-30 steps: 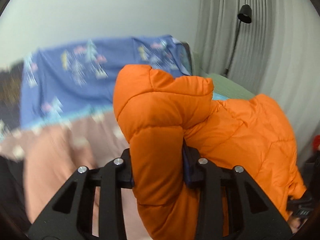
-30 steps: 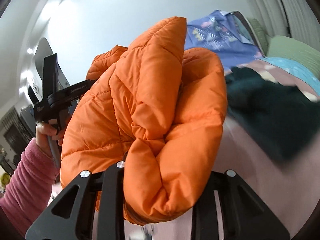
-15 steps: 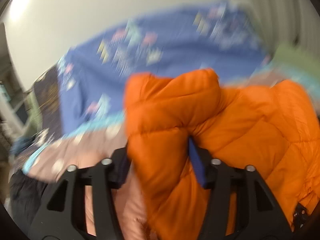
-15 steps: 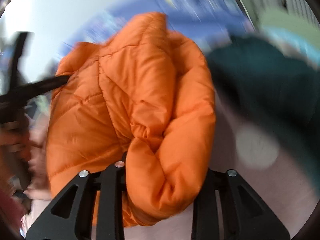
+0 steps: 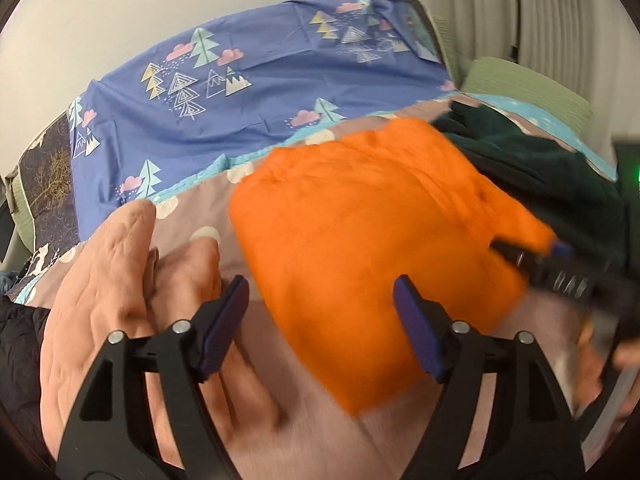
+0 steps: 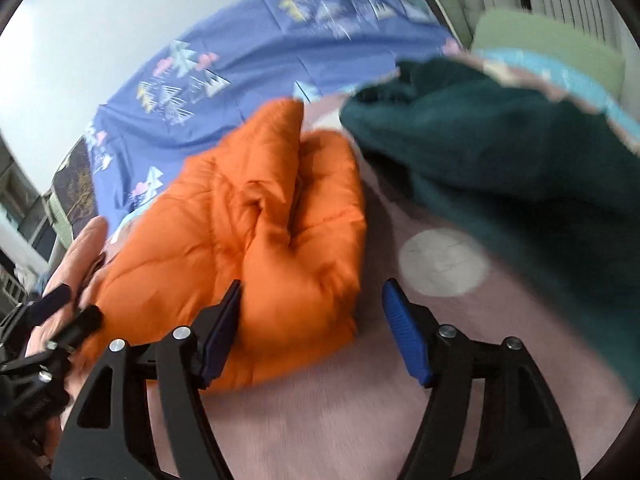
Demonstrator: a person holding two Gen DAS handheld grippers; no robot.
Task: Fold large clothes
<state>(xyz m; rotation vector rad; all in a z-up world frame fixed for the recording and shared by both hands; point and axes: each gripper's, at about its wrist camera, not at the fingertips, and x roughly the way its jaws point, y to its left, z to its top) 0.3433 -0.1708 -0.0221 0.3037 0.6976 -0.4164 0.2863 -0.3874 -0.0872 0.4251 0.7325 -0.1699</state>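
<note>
The orange puffer jacket lies in a folded bundle on the pink bed cover. My left gripper hovers over its near left end. The jaws are opening, the jacket's edge is between them, and the pads do not press on it. In the right wrist view my right gripper stands over the jacket's near right corner. Its jaws are opening too, with the left pad just at the fabric and nothing gripped. Each gripper shows blurred in the other's view: the right gripper, the left gripper.
A dark green garment lies heaped right of the jacket. Behind is a blue tree-print sheet, with a green pillow and curtains at the far right. A wrinkled peach cloth lies left, and a black garment is at the left edge.
Both grippers came down to the bed with the jacket held up, then their jaws spread and let go. The jacket now rests on the cover.
</note>
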